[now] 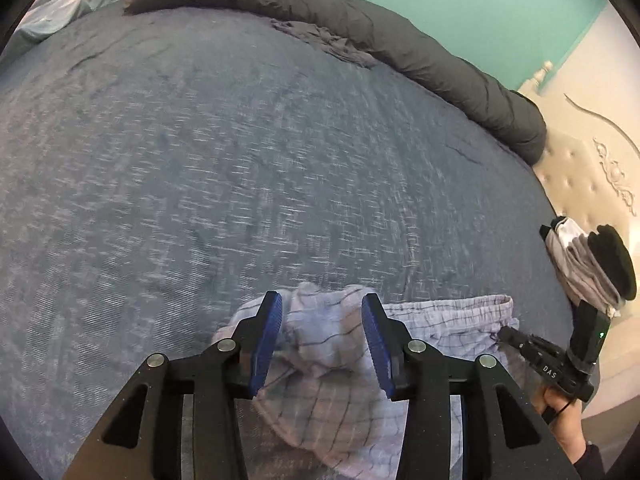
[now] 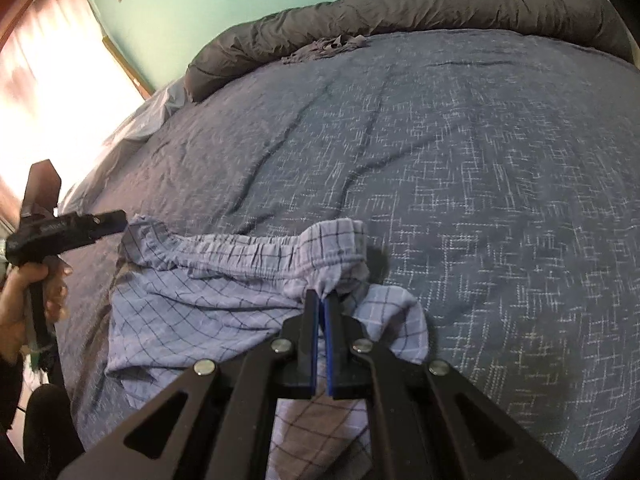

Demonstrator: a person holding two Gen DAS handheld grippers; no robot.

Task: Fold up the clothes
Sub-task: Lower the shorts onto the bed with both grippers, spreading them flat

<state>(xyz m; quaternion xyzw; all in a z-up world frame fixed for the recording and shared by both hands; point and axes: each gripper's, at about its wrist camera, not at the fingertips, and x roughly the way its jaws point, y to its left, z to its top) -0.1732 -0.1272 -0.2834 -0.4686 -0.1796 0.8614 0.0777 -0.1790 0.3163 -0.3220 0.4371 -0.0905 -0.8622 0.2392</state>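
Pale blue checked shorts with an elastic waistband lie crumpled at the near edge of the blue bedspread. The right gripper pinches a bunched waistband end, while the left gripper hovers spread over the cloth.

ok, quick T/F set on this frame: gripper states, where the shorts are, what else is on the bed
1. The right gripper is shut on the plaid shorts near the waistband. True.
2. The left gripper is clamped on the shorts. False: its blue fingers stand apart, with fabric bunched between them.
3. The shorts lie on a blue patterned bedspread. True.
4. The dark grey duvet is spread flat over the whole bed. False: it is rolled up along the far edge.
5. A small stack of folded clothes sits at the bed's right edge in the left wrist view. True.
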